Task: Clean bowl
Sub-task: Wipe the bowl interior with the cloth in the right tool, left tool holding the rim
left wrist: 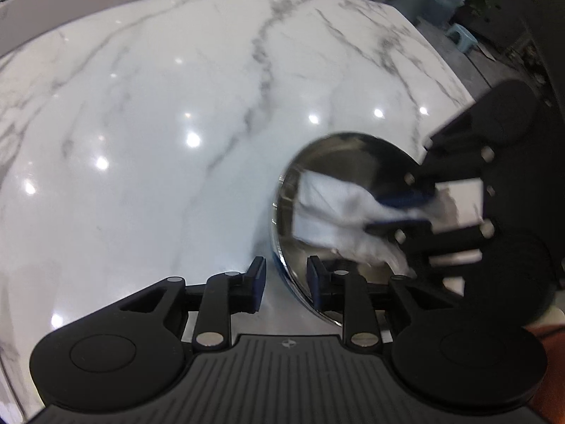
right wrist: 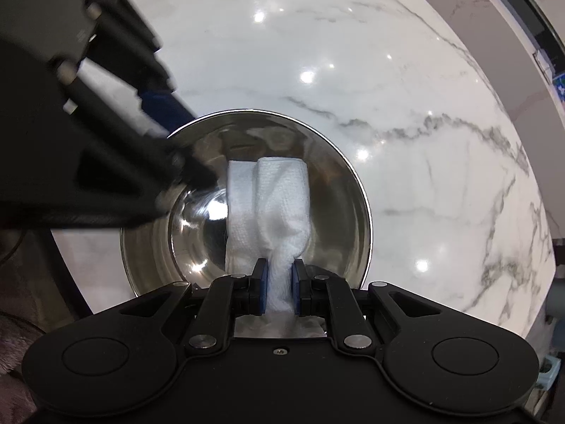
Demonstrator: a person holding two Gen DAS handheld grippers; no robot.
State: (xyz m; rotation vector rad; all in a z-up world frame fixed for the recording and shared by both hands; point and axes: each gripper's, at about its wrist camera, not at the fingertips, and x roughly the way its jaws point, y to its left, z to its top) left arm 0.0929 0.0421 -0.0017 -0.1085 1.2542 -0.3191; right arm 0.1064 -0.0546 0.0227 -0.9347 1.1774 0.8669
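A shiny steel bowl (right wrist: pixel 325 190) stands on the white marble table (right wrist: pixel 388 70). My right gripper (right wrist: pixel 279 281) is shut on a folded white cloth (right wrist: pixel 279 190) that lies inside the bowl. In the left wrist view the bowl (left wrist: pixel 339 162) is tilted, and the cloth (left wrist: pixel 335 205) is in it under the right gripper (left wrist: pixel 399 212). My left gripper (left wrist: pixel 286 282) straddles the bowl's near rim, one finger inside and one outside, with a gap between the pads. In the right wrist view the left gripper's fingers (right wrist: pixel 190 169) reach the bowl's left rim, blurred.
The marble table (left wrist: pixel 159 141) stretches far to the left. Its far right edge drops to a floor with a small blue stool (left wrist: pixel 461 35) and a water jug (left wrist: pixel 445 0). A dark surface lies off the table's left edge in the right wrist view.
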